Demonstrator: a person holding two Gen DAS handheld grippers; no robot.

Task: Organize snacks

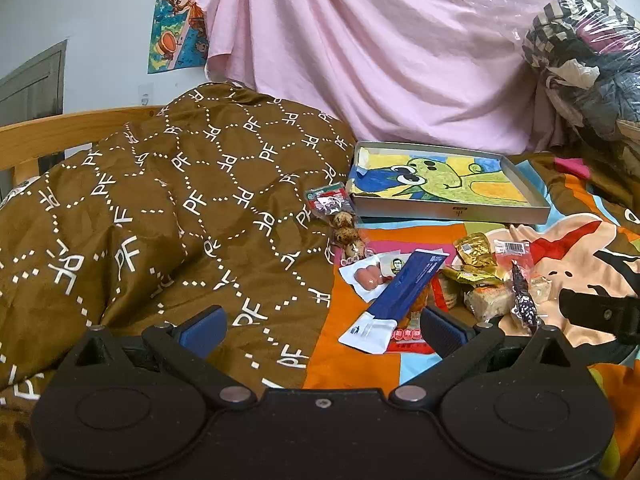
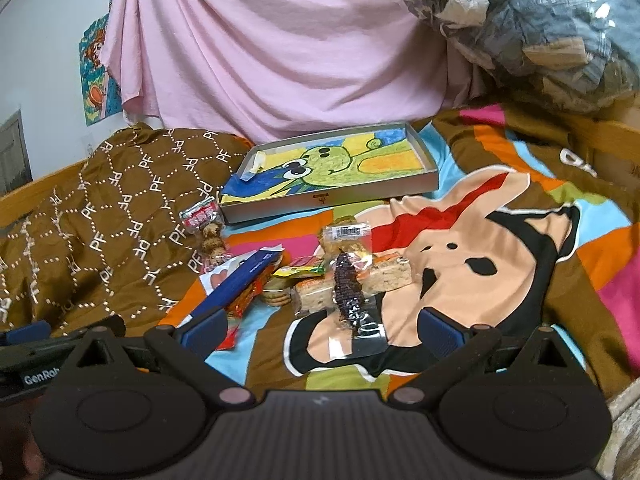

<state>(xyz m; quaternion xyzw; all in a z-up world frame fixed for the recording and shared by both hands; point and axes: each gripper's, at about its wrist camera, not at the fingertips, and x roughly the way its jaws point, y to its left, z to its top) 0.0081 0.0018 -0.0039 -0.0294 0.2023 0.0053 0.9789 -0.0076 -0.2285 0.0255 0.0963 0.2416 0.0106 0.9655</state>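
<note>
Only rightward: whole purple corn (image 2: 349, 295).

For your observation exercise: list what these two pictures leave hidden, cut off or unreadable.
- Orange-red packet, left wrist view: mostly under the blue pouch; print too small.
- Round biscuits, right wrist view: yellow wrapper and bar cover them.
- Barcode-label packet, both views: label text too small.
- Tray: emblem on its front wall unreadable.

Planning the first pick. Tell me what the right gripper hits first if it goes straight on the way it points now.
Most likely the purple corn packet, lying between the open fingers of the right gripper and nearest in line. The oat bars lie just beyond and under it. Depth is hard to judge through the fisheye.
</note>
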